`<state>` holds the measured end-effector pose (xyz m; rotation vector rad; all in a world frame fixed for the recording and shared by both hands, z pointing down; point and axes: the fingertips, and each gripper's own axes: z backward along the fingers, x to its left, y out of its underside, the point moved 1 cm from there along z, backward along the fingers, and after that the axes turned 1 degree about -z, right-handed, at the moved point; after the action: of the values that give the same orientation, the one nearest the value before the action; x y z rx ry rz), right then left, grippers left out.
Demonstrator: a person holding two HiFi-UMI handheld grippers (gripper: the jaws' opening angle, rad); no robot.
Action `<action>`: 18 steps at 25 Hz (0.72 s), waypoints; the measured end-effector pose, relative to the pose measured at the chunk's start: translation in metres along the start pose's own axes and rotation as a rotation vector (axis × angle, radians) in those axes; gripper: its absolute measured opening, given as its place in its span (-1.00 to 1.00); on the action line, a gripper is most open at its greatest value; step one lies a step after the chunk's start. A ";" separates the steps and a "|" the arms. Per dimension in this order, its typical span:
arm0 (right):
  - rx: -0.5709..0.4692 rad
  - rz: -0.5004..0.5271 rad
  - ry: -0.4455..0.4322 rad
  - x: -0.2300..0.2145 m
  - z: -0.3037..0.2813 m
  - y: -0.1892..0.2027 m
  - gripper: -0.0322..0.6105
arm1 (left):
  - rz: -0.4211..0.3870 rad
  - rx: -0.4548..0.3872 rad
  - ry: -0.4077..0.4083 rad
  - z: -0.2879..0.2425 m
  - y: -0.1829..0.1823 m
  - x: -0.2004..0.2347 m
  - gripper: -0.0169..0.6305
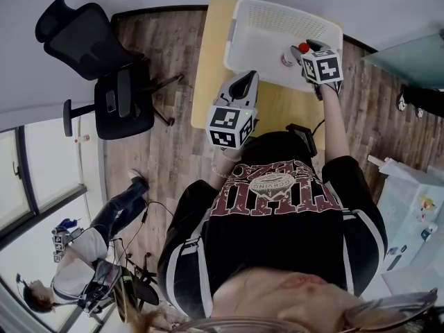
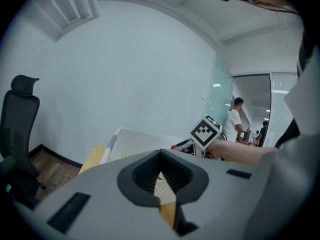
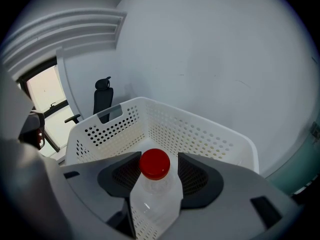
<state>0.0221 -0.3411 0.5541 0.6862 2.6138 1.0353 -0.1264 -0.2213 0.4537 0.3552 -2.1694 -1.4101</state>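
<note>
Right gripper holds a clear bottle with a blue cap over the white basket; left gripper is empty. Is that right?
Not quite. The cap is red, not blue; the right gripper view shows it. The rest stands: the right gripper holds the clear bottle over the white basket, and the left gripper is empty.

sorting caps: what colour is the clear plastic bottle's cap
Red cap on the bottle, clearest in the right gripper view.

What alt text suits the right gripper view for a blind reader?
The right tool grips a clear bottle with a red cap between its jaws, over a white perforated basket. A black office chair stands beyond it.
</note>
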 end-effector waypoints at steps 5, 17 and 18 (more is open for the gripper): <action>0.019 0.003 -0.016 0.000 -0.005 0.003 -0.23 | 0.005 0.002 -0.007 -0.001 0.001 0.003 -0.80; 0.007 -0.003 -0.017 -0.005 -0.004 0.002 -0.26 | 0.013 -0.005 -0.022 -0.002 0.000 0.001 -0.80; 0.007 0.002 -0.016 -0.005 -0.004 0.002 -0.26 | 0.013 -0.006 -0.023 -0.002 0.000 0.001 -0.80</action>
<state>0.0252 -0.3444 0.5586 0.6961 2.6050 1.0181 -0.1260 -0.2235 0.4546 0.3235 -2.1815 -1.4199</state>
